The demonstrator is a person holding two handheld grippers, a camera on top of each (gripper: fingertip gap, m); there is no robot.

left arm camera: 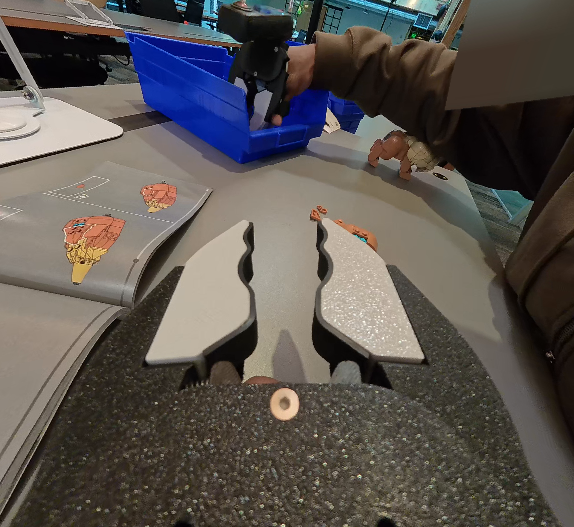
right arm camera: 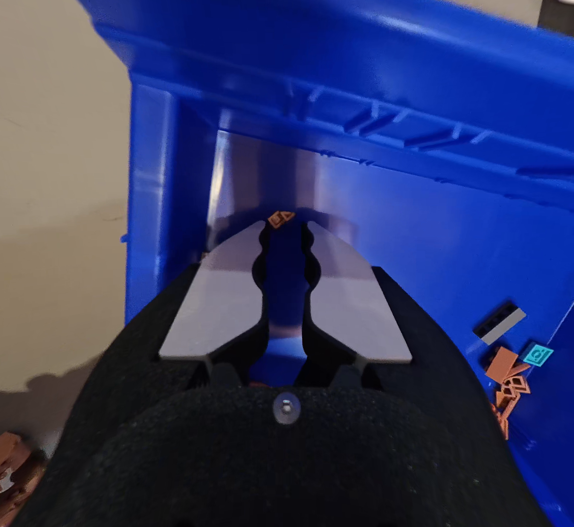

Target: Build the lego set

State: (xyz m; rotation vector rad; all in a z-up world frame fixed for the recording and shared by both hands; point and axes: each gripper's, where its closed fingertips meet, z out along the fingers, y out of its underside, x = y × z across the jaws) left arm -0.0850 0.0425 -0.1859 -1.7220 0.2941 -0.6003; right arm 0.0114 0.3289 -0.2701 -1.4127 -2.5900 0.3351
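Observation:
My left gripper (left arm camera: 284,226) is open and empty, low over the grey table (left arm camera: 279,182). A small brown sub-assembly with a teal part (left arm camera: 362,235) lies just right of it, partly hidden by the right finger. Tiny brown pieces (left arm camera: 318,212) lie ahead. My right gripper (right arm camera: 283,224), also seen in the left wrist view (left arm camera: 267,108), reaches into the blue bin (right arm camera: 403,232). Its jaws stand slightly apart, with a small orange-brown piece (right arm camera: 281,218) at the tips, by the left finger. More loose pieces, brown (right arm camera: 504,369), teal (right arm camera: 539,354) and black-grey (right arm camera: 500,324), lie at the bin's right.
An open instruction booklet (left arm camera: 93,232) lies at the left. A brown Lego animal with a beige shell (left arm camera: 403,151) stands at the right, under a person's brown sleeve (left arm camera: 388,70). A white stand base (left arm camera: 56,130) sits at far left. The blue bin (left arm camera: 202,108) stands behind.

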